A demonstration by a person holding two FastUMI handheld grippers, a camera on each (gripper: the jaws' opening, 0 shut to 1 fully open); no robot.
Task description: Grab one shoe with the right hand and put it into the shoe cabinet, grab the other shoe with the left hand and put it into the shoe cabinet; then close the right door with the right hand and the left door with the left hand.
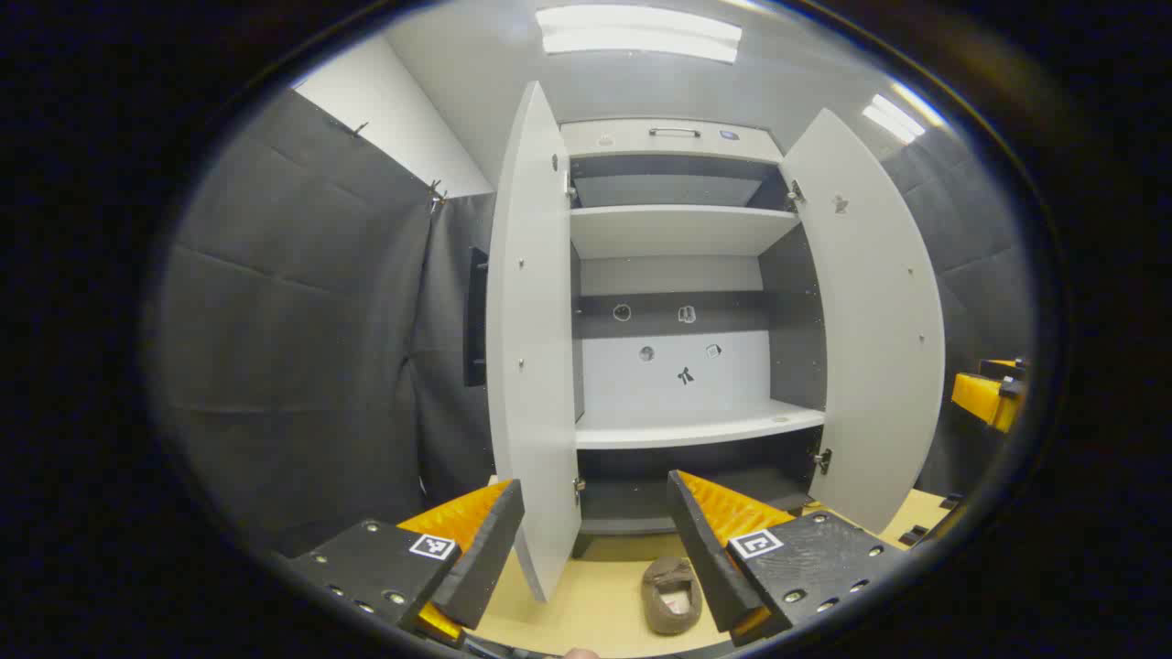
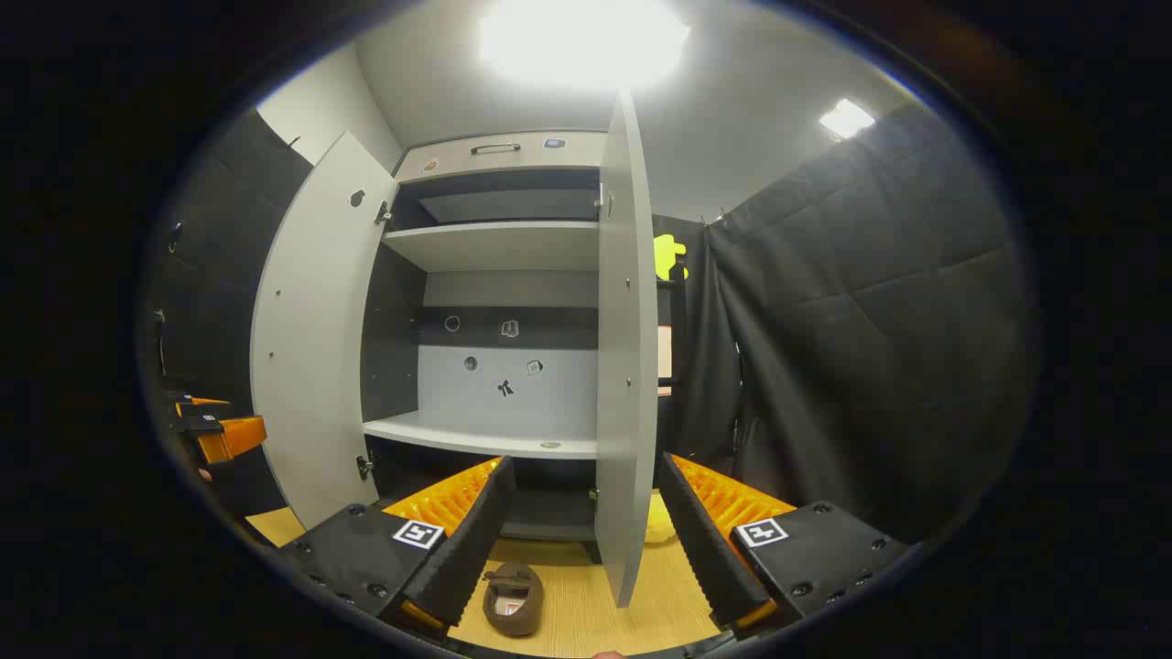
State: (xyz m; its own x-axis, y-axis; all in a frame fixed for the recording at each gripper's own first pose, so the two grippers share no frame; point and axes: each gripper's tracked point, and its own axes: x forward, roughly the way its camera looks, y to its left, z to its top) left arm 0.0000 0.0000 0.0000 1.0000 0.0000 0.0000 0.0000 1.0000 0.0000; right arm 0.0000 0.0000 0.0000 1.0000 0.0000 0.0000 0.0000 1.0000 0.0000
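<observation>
A brown shoe (image 1: 671, 595) lies on the wooden floor in front of the white shoe cabinet (image 1: 673, 229), its opening facing up. Both cabinet doors stand wide open: the left door (image 1: 531, 366) and the right door (image 1: 870, 348). My left gripper (image 1: 593, 485) hovers open above the floor with nothing between its fingers; the shoe sits just below its right finger. In the right gripper view the same shoe (image 2: 513, 599) lies under my open, empty right gripper (image 2: 586, 465), with the right door (image 2: 627, 366) edge-on between the fingers.
The cabinet's white shelves (image 1: 696, 426) are bare, with a dark bottom compartment (image 1: 641, 503) below. Dark padded walls (image 2: 870, 348) close in both sides. A pale yellow object (image 2: 657, 526) peeks from behind the right door. Each gripper appears far off in the other's view (image 1: 989, 398) (image 2: 220, 430).
</observation>
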